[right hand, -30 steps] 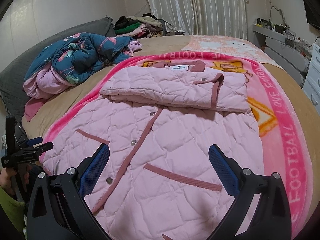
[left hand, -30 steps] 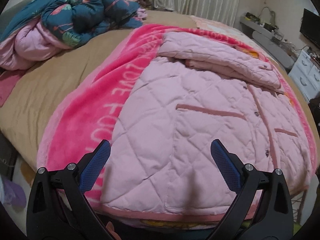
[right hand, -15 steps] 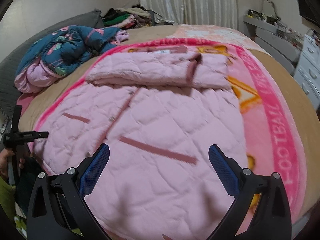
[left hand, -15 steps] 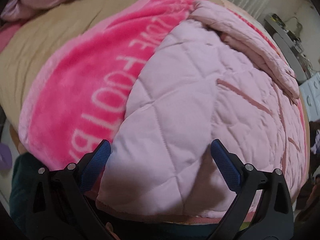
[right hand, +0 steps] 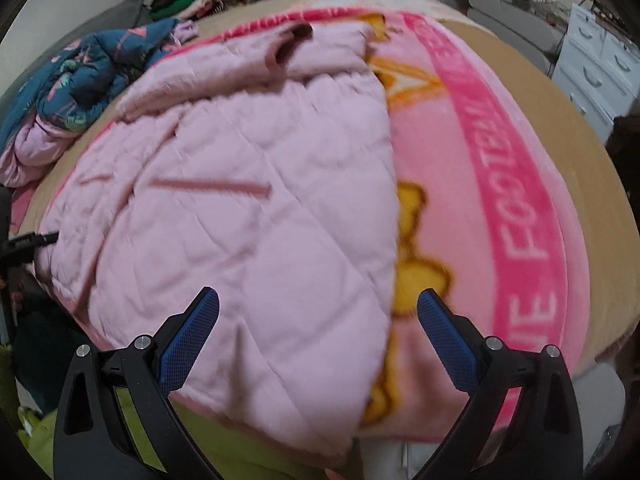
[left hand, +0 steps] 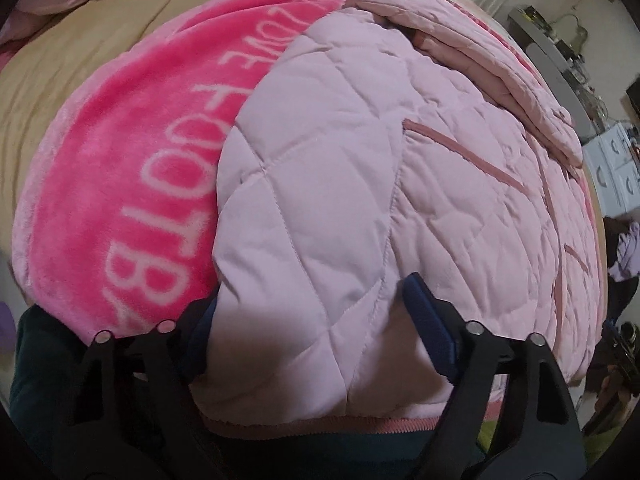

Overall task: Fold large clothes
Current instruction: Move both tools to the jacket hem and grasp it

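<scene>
A pale pink quilted jacket [left hand: 360, 160] lies face up on a hot-pink blanket [left hand: 140, 160], its sleeves folded across the chest [left hand: 480, 48]. My left gripper [left hand: 312, 312] is at the jacket's near left hem corner. Its jaws are closing with the puffy fabric between them; the left finger is partly hidden under the edge. In the right wrist view the jacket [right hand: 240, 200] is blurred. My right gripper [right hand: 318, 320] hangs open just above its near right hem edge, one finger over the jacket, the other over the blanket [right hand: 512, 220].
The blanket covers a bed with a tan sheet [left hand: 60, 60]. A blue floral quilt [right hand: 92, 68] is bundled at the far left, with piled clothes [right hand: 180, 0] behind it. White drawers [right hand: 600, 68] stand to the right of the bed. Green fabric [right hand: 136, 432] shows below the bed edge.
Both grippers have dropped toward the jacket's near hem. The left one has begun to narrow around the hem corner. The right one has swung right to the jacket's right edge.
</scene>
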